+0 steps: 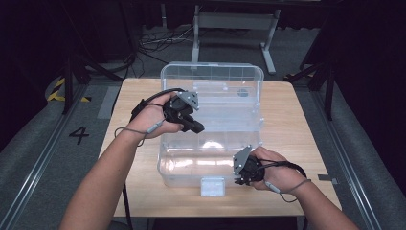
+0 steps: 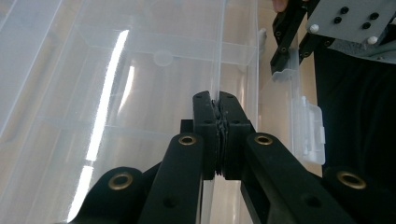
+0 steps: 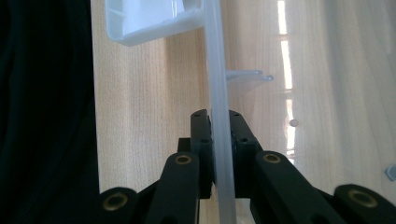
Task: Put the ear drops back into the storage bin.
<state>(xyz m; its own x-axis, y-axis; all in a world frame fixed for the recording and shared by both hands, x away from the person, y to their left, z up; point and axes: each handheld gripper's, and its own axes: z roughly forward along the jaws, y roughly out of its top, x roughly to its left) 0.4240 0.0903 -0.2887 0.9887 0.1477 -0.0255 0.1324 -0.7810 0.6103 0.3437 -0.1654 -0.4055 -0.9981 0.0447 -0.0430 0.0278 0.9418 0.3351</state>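
Storage box (image 1: 210, 110): clear plastic, smooth and glossy, with bright glare streaks; latch (image 1: 212, 186) of frosted, milkier plastic. Surface (image 1: 287, 129): pale wood with fine grain, satin finish. Left tool (image 2: 218, 140) and right tool (image 3: 219, 154): matt black plastic links, brass-coloured rivets; top plate (image 1: 191, 100) dull grey metal.

The left gripper (image 1: 198, 128) is hiding part of the clear plastic box (image 1: 210, 81); its jaw tips are lying behind glare. The right hand (image 1: 270, 167) is covering the right gripper (image 1: 238, 180) body. The dividers (transparent, reflecting) are blurring together. The forearms are running off the bottom edge.
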